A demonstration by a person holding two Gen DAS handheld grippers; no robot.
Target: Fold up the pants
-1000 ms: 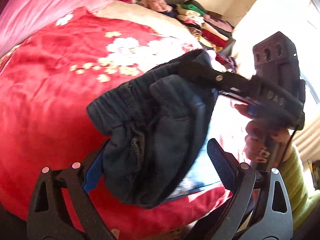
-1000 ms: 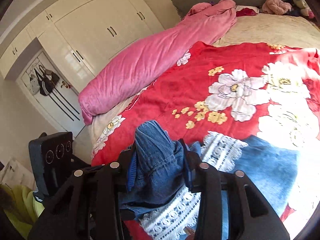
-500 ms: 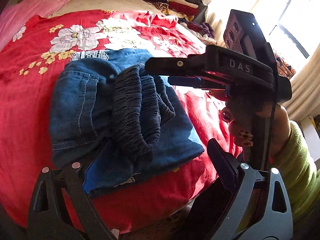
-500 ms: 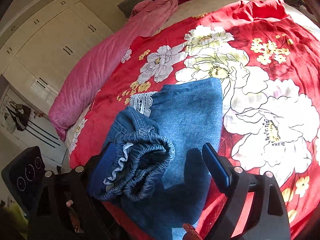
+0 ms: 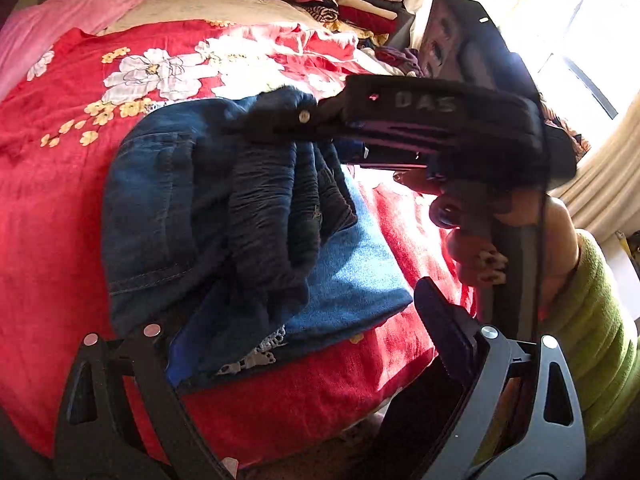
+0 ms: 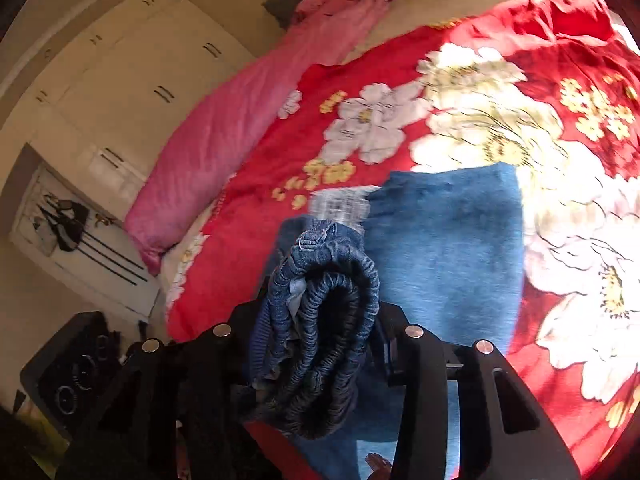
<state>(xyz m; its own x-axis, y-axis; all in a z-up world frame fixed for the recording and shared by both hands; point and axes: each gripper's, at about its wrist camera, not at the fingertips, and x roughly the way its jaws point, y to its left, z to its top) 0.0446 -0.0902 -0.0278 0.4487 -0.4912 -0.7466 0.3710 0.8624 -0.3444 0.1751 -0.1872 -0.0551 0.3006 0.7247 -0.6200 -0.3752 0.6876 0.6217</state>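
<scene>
The blue denim pants (image 5: pixel 168 216) lie folded on the red floral blanket (image 5: pixel 52 240), with a lace hem at the near edge. My right gripper (image 6: pixel 316 344) is shut on the bunched elastic waistband (image 6: pixel 320 320) and holds it just above the folded legs (image 6: pixel 444 240). In the left wrist view the right gripper (image 5: pixel 400 120) reaches in from the right over the waistband (image 5: pixel 276 208). My left gripper (image 5: pixel 296 332) is open, its jaws wide apart on either side of the pants' near edge.
A pink rolled duvet (image 6: pixel 224 136) lies along the bed's left side. A stack of folded clothes (image 5: pixel 340 0) sits at the head of the bed. White wardrobe doors (image 6: pixel 120 92) stand to the left. A window with curtains (image 5: pixel 592 40) is at right.
My right gripper has shut on the waistband again and lifted it a little. My left gripper stays open near the pants' edge. The camera views have shifted slightly.
</scene>
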